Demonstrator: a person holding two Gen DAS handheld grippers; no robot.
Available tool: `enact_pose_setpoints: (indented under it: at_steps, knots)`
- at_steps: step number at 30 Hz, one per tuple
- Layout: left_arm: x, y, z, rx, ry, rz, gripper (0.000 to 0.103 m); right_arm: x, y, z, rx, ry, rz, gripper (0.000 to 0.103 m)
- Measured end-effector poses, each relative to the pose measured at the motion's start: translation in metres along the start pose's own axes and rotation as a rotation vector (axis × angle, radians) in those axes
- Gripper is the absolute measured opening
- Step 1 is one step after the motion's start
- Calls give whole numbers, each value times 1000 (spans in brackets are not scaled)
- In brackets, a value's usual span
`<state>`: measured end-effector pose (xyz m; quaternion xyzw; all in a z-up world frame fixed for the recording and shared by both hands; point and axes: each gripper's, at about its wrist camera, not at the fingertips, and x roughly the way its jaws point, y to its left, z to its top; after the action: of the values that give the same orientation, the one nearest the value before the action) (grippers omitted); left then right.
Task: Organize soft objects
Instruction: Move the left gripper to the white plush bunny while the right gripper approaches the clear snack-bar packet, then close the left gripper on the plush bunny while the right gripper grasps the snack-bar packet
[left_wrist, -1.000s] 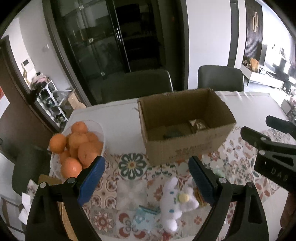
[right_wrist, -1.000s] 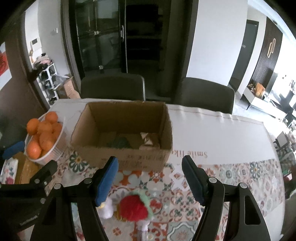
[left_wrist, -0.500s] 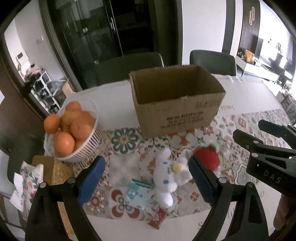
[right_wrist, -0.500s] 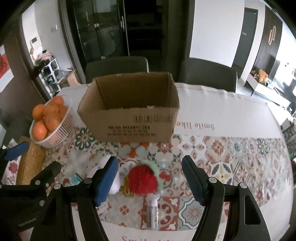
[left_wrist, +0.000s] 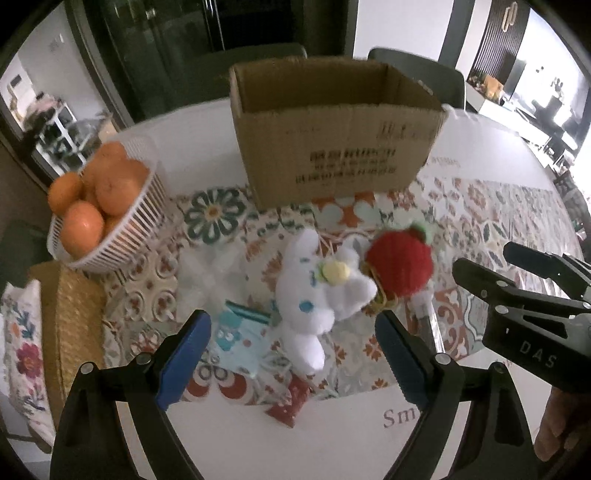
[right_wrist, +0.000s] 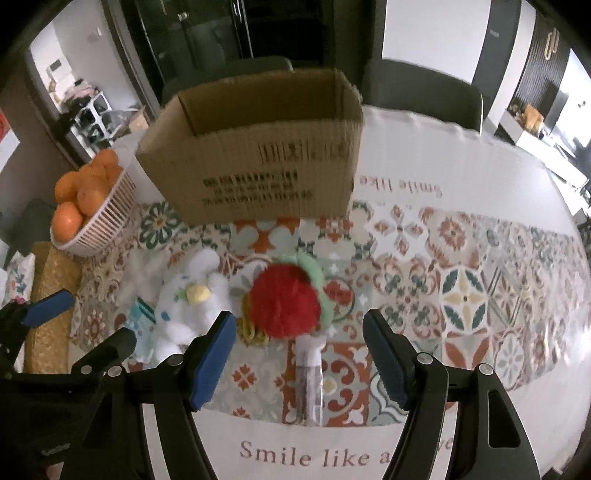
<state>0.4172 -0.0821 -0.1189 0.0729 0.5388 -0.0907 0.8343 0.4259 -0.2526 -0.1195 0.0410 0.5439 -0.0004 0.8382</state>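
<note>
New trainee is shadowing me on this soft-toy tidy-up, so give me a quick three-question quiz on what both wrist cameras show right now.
1. True or false: the left gripper is already shut on the white plush bunny.
2. Multiple choice: the red strawberry plush lies A) inside the cardboard box, B) on the patterned tablecloth in front of the box, C) in the basket of oranges.
3. Fill in: the right gripper is lined up over the ______ plush, its jaws standing ______.

Key:
1. False; it is open, with the bunny lying free on the cloth.
2. B.
3. Strawberry; open.
</note>
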Motion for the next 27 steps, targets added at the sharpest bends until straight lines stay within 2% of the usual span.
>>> enact_pose_setpoints:
  at_steps: [5, 13, 16, 22, 27]
  knots:
    - [22, -2, -8, -9, 74, -45, 81, 21, -4, -8, 22, 84, -1, 72]
    - [49, -4, -18, -19, 169, -85, 78, 46, -10, -19, 45, 201, -7, 71]
    - [62, -4, -22, -25, 233, -115, 70, 57, -13, -22, 64, 248, -9, 70]
    - [81, -3, -23, -30, 273, -111, 63, 73, -12, -27, 77, 294, -26, 68]
    - [94, -4, -21, -25, 292, -65, 57, 89, -16, -29, 92, 335, -37, 59]
